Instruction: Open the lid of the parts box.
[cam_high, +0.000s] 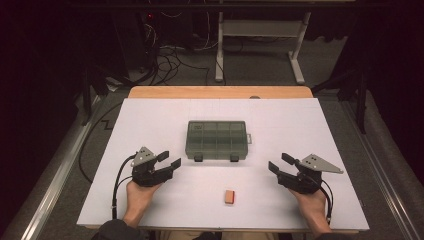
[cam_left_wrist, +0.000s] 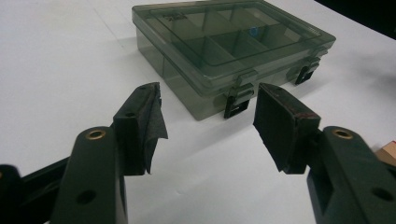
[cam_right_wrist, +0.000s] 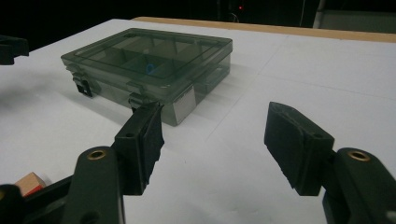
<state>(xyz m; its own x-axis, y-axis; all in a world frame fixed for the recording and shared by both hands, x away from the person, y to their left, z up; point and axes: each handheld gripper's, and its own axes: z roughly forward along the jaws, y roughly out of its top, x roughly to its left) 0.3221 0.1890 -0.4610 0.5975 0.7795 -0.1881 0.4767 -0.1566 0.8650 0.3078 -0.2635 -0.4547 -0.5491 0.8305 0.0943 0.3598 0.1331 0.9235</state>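
Two claws were held low over the white surface (cam_high: 150, 120), one at each side, and both were seen with jaws spread and nothing between them. The left claw (cam_high: 168, 161) was pointed right and slightly forward, toward the near-left corner of the box (cam_high: 217, 140); the right claw (cam_high: 280, 162) was pointed left, toward the box's near-right corner. The box, a smoky translucent case with a closed lid and inner compartments, was set at the middle of the surface, forward of both claws and between them. Its long axis was laid left to right, with two dark latches (cam_left_wrist: 237, 99) on the near long side facing the person.

The left claw was judged slightly nearer: in the left gripper view the nearer latch was seen just beyond the gap between the jaws, while in the right gripper view the box (cam_right_wrist: 149, 70) was set a little further off and to the left. A small blue item (cam_left_wrist: 253, 31) was made out through the lid.

A small orange block (cam_high: 230, 196) was lying nearer the person, between the hands and closer to the right one, apart from the box. Open room was left all round the box, and the surface's edges were well clear of it.
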